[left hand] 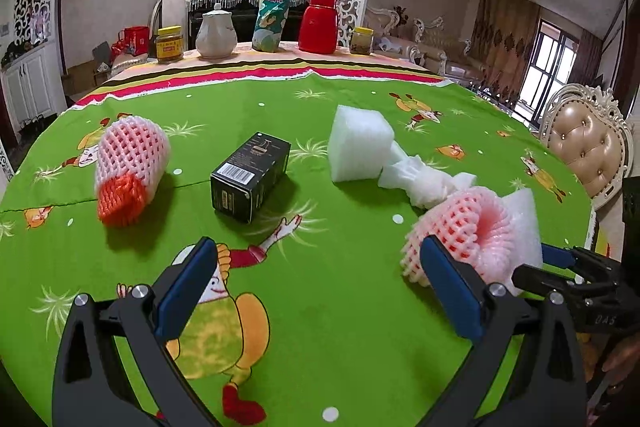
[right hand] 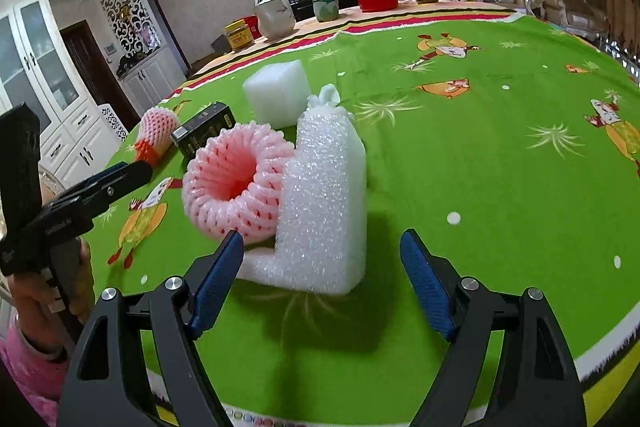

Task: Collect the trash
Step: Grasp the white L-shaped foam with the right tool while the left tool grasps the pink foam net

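Both tools hover over the round counter [left hand: 360, 307], which is spread with a bright green cartoon-print cloth, and both stand wide with nothing between their blue pads.

The left tool [left hand: 320, 291] hangs above bare cloth near the counter's near edge. The right tool [right hand: 322, 279] points down at an L-shaped block of white bubbly packing foam [right hand: 324, 211], which stands just ahead of its pads without touching them.

The trash lies scattered across the middle of the counter. Pressed against the left side of the L-shaped block is a pink foam fruit net rolled into an open ring [right hand: 236, 183], its hollow facing the right tool. Behind the block sits a twisted scrap of white foam wrap [left hand: 416, 179], and past that a white foam cube [left hand: 360, 147]. To the left of the cube lies a small black cardboard box with a barcode on its end [left hand: 252, 179]. Further left, well apart from the ring, rests a pink foam net with an orange net tucked in its end [left hand: 128, 167].

Along the far edge stand a yellow-lidded glass jar [left hand: 170, 45], a white ceramic teapot [left hand: 216, 33], a green snack bag [left hand: 270, 19], a red thermos jug [left hand: 319, 23] and another jar [left hand: 362, 41].
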